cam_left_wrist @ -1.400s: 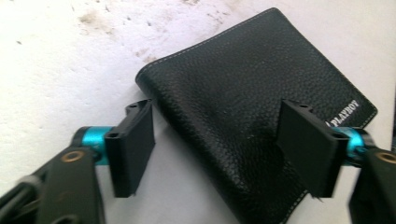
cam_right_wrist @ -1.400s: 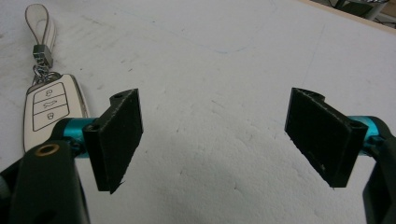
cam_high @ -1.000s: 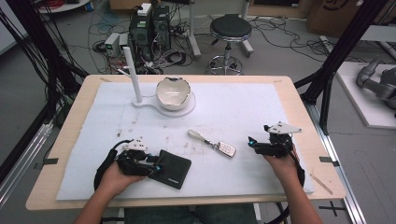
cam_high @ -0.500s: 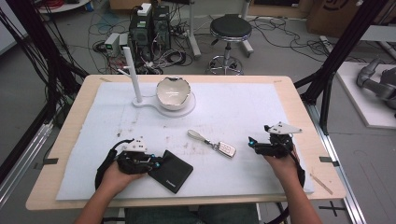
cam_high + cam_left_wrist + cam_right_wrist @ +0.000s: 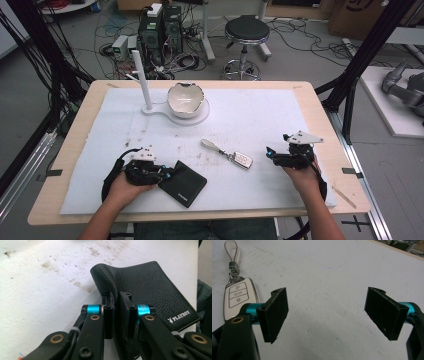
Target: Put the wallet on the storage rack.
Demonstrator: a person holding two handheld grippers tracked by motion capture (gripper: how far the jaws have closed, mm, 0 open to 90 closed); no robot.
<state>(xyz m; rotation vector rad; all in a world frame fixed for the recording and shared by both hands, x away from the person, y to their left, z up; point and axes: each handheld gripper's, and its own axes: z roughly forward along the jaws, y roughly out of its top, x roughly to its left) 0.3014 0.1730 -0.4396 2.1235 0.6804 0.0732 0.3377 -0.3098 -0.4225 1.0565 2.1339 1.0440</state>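
The left tool (image 5: pixel 167 173) has just been closing, and in the left gripper view its two black pads now pinch the near edge of the black leather wallet (image 5: pixel 150 292), with the leather bunched up into a fold just ahead of the jaws. In the high view the wallet (image 5: pixel 184 183) lies at the near left of the white mat that covers the surface (image 5: pixel 260 120), turned at a slant, its left corner in the tool's grip and the rest of it flat on the mat. The right tool (image 5: pixel 270 154) rests at the near right, jaws wide apart and holding nothing; in its own view the bare mat lies between its pads, and the white car key fob (image 5: pixel 239 298) on its strap lies just beside the left one. That fob (image 5: pixel 241 160) sits between the two hands, apart from the wallet. Farther back stand a white bowl (image 5: pixel 185 100) and an upright white post (image 5: pixel 142 82) on one base. The step in hand looks like the grasp of the wallet, just made. The next move probably calls for a lift that holds the pinch firm, since only one edge is caught and the cover may swing open or slip; whether both covers are between the pads I cannot tell.
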